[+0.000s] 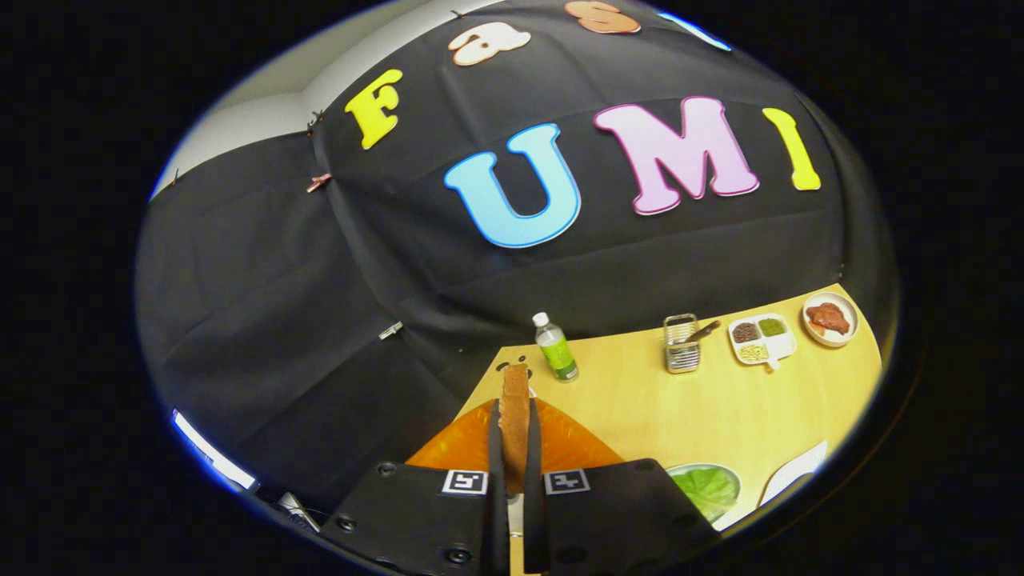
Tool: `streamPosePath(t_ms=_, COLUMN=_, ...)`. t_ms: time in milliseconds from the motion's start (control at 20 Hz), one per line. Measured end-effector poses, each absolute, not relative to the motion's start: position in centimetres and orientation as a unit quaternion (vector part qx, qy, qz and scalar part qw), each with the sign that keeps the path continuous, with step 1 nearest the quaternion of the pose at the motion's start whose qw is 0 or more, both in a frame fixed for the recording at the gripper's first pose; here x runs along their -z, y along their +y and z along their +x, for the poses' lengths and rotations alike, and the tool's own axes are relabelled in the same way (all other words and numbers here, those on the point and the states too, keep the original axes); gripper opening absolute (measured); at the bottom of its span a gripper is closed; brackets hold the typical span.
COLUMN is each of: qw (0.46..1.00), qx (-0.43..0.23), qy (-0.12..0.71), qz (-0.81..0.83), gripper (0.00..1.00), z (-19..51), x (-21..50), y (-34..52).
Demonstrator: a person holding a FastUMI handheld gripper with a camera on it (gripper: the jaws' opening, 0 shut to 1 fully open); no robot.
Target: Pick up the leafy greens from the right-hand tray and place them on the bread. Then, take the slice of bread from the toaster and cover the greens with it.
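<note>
My gripper [514, 436] is shut on a slice of bread [514, 400], held edge-on between both fingers and sticking out ahead of the fingertips. Right below and behind the slice lies an orange toaster [460, 444], partly hidden by the gripper body. Leafy greens [706, 488] lie on a round plate just right of the gripper body, and under them I cannot make out any bread. A white plate edge [796, 474] shows further right.
On the wooden table [664, 412] beyond the fingers stand a green-labelled bottle [556, 348], a metal utensil holder [682, 344], a white divided tray of condiments [762, 338] and a small plate with reddish meat [830, 318]. Black cloth walls close off the back and left.
</note>
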State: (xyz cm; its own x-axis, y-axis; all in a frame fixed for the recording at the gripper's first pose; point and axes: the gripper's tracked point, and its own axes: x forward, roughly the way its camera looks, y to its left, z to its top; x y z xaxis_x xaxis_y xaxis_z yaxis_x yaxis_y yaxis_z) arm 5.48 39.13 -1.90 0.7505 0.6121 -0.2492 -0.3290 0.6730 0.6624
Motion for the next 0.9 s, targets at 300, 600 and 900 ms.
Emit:
streamPosePath(t_ms=300, qw=0.892, qx=-0.189, qy=0.271, qz=0.308, gripper=0.11, z=3.6, x=11.1, y=32.2)
streamPosePath(t_ms=600, qw=0.861, qx=-0.151, qy=0.321, qz=0.363, gripper=0.11, z=1.4, x=20.3, y=32.0)
streamPosePath(t_ms=900, qw=0.805, qx=-0.126, qy=0.356, qz=0.458, gripper=0.11, z=0.8, x=26.2, y=35.0)
